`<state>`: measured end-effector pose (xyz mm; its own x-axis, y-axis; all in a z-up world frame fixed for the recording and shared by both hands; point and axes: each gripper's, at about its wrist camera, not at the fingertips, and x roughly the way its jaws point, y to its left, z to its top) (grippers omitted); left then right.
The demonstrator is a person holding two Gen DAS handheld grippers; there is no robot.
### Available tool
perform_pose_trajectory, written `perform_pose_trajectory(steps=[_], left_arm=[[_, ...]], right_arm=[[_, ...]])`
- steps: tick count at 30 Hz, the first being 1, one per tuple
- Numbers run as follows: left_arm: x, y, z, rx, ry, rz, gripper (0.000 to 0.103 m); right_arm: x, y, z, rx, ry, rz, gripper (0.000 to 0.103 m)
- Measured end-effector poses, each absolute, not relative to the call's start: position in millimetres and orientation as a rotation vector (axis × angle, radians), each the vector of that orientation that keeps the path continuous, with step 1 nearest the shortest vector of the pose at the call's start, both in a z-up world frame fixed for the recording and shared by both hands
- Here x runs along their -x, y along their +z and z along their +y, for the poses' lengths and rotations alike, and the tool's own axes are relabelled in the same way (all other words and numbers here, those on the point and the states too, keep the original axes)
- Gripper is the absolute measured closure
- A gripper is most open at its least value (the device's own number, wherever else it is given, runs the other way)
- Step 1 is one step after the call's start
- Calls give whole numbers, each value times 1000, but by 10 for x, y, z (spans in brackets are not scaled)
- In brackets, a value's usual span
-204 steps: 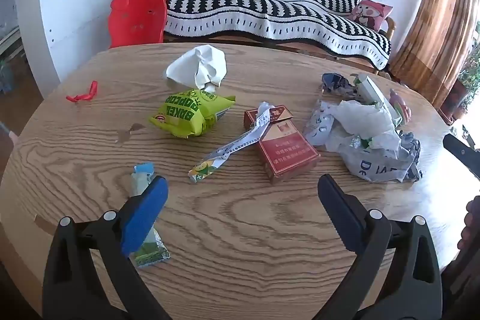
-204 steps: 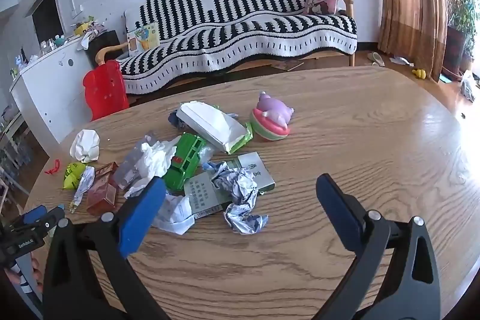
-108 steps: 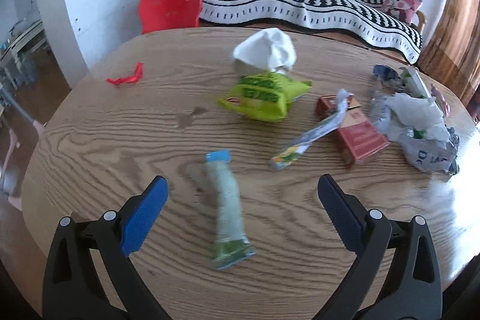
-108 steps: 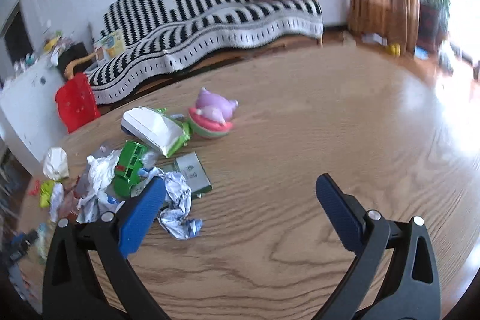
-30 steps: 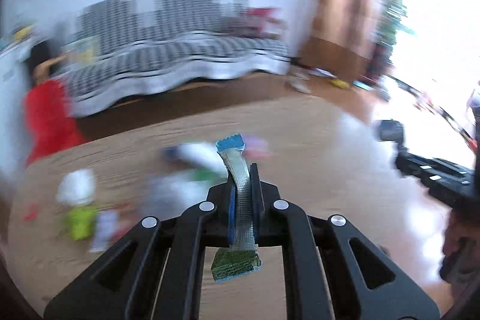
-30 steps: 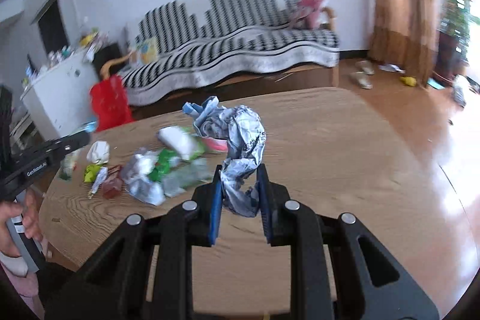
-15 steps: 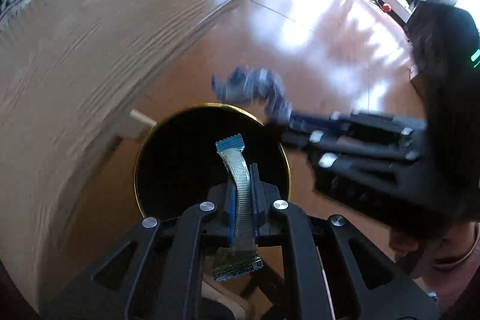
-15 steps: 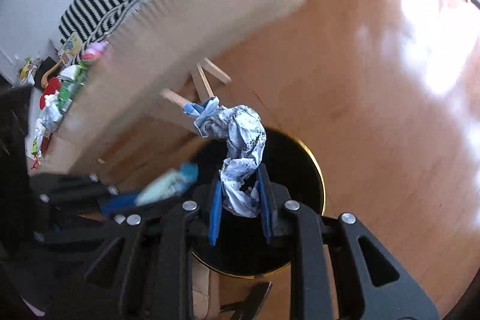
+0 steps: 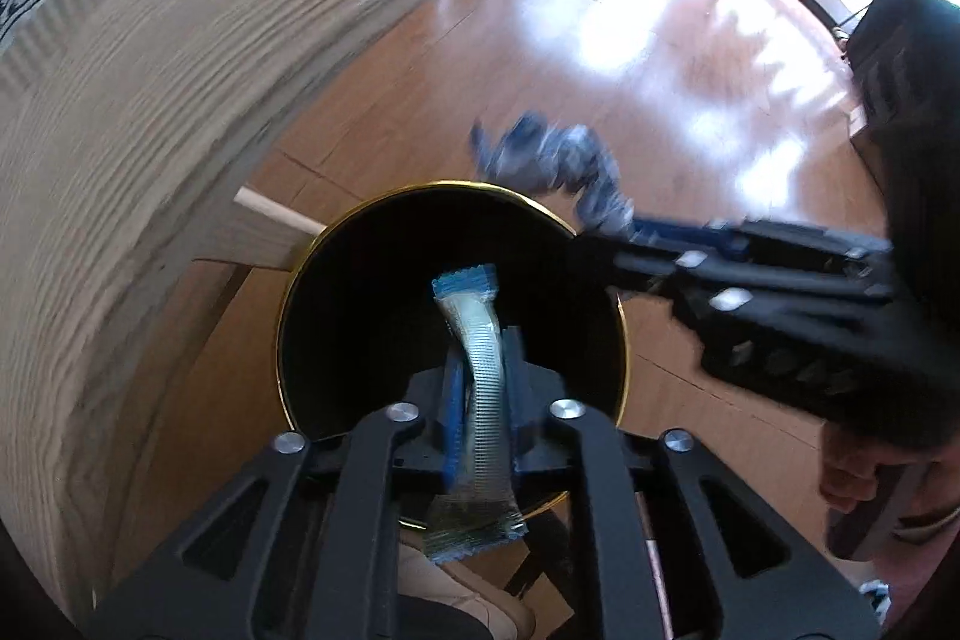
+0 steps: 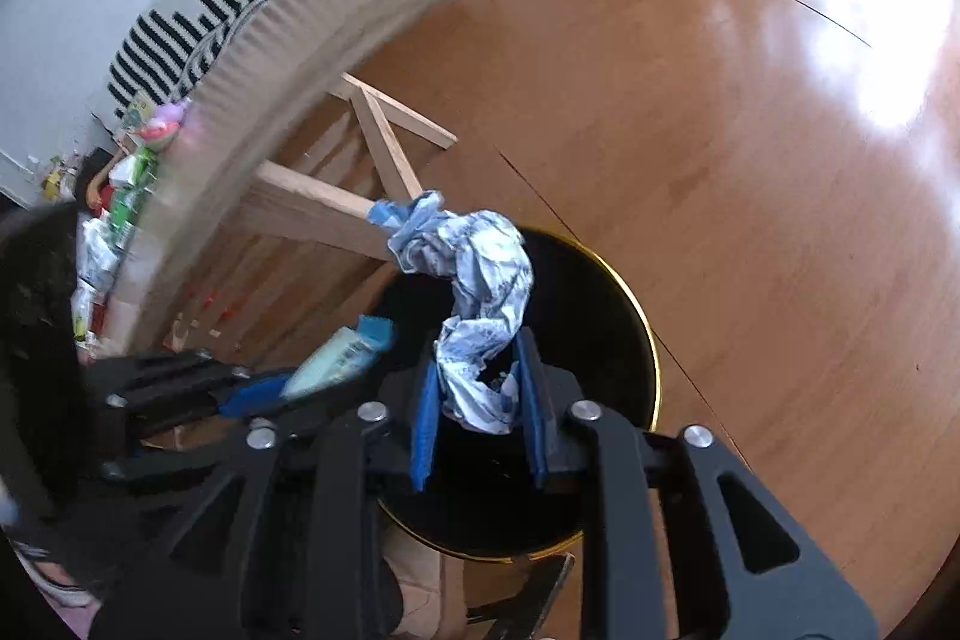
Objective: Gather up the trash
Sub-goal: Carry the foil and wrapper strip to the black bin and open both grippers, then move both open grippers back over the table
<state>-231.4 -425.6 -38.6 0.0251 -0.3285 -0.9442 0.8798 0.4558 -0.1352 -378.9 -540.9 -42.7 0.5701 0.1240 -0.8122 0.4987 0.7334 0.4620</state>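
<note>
Between the left gripper's (image 9: 483, 394) blue fingers (image 9: 451, 403) a slim blue-tipped wrapper (image 9: 477, 382) is pinched upright, its print too small to read. Directly below gapes a black gold-rimmed bin (image 9: 624, 334), with bare wooden floor (image 9: 600, 58) open beyond. Just to the side, the right gripper (image 10: 480, 400) clamps a crumpled blue-and-white wrapper (image 10: 480, 292) above the same bin. Farther off, the worktop (image 9: 150, 70) edge curves past.

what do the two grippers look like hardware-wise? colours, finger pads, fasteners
Both match: the left gripper and right gripper have matte black plastic linkage arms with triangular cut-outs, round silver pivot screws, and flat blue finger pads. No cables or markings are visible. A bare hand grips the right one.
</note>
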Motion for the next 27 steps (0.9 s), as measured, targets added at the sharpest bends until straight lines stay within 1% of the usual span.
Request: perform_pose_trajectory(steps=[1, 2, 3, 4, 5, 7, 8, 9, 12, 15, 17, 21, 24, 27], left_arm=[[2377, -368, -4342, -583, -1019, 1200, 43], [2392, -340, -4329, -575, -1012, 1182, 15], [2409, -294, -4325, -564, -1012, 1161, 10], [2422, -258, -4307, -559, -1026, 1158, 9], [2421, -257, -4279, -554, -1034, 1170, 6], [2406, -215, -4251, -524, -1023, 1188, 6], [2386, -120, -4215, -508, -1014, 1178, 6], [2385, 21, -4212, -499, -1010, 1143, 6], [2352, 717, -4086, -412, -1035, 953, 6], [2124, 1432, -3541, -356, -995, 800, 6], [1925, 1645, -3163, -342, -909, 763, 6], [1344, 1693, -2001, -342, -559, 746, 6], [918, 1490, -953, -305, -272, 815, 6], [614, 1318, -99, -225, -101, 878, 6]], right_arm=[[3797, -393, -5444, -743, -249, 951, 35], [3819, -324, -5484, -744, -266, 920, 15], [3838, -272, -5506, -738, -286, 892, 14], [3862, -219, -5530, -730, -306, 870, 14], [3884, -160, -5562, -719, -333, 857, 10], [3923, -75, -5592, -680, -396, 848, 7], [3948, -42, -5592, -657, -420, 841, 7], [3960, 14, -5571, -615, -448, 833, 7], [3944, 135, -5486, -503, -513, 821, 7], [3888, 214, -5425, -443, -555, 803, 7], [3778, 263, -5356, -422, -563, 806, 7], [3497, 363, -5091, -367, -497, 824, 7], [3202, 465, -4871, -335, -424, 840, 7], [2838, 725, -4628, -314, -328, 820, 7]])
